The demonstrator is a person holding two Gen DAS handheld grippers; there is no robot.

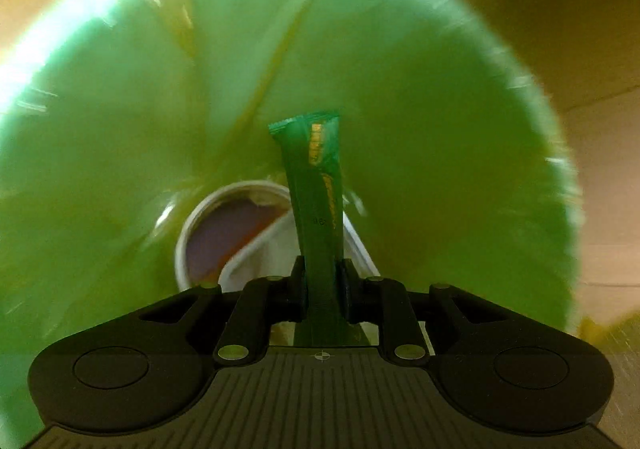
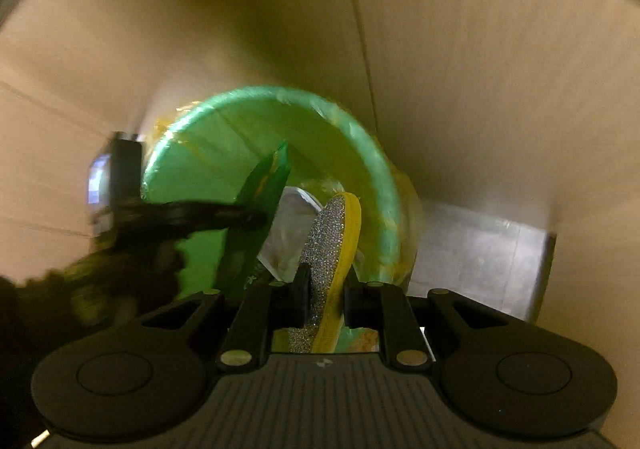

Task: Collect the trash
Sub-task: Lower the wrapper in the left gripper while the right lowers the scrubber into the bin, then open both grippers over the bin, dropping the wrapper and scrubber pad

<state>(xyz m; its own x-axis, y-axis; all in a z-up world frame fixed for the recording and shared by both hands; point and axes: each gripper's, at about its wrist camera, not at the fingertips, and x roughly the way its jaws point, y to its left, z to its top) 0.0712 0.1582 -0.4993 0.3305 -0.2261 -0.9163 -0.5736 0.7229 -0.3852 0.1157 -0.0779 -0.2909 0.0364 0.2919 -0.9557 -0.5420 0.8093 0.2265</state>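
Green bin liner (image 1: 420,97) was motion-smeared in the left wrist view; its rim streaked. White cup (image 1: 224,233) was partly hidden behind the green wrapper (image 1: 320,185) and gripper body. In the right wrist view the left gripper (image 2: 256,217) was blurred, its jaw gap unreadable.

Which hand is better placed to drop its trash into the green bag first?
Left, probably. Its tongs hold the green wrapper right over the green bag opening; the right tongs, holding the sponge, look farther back.
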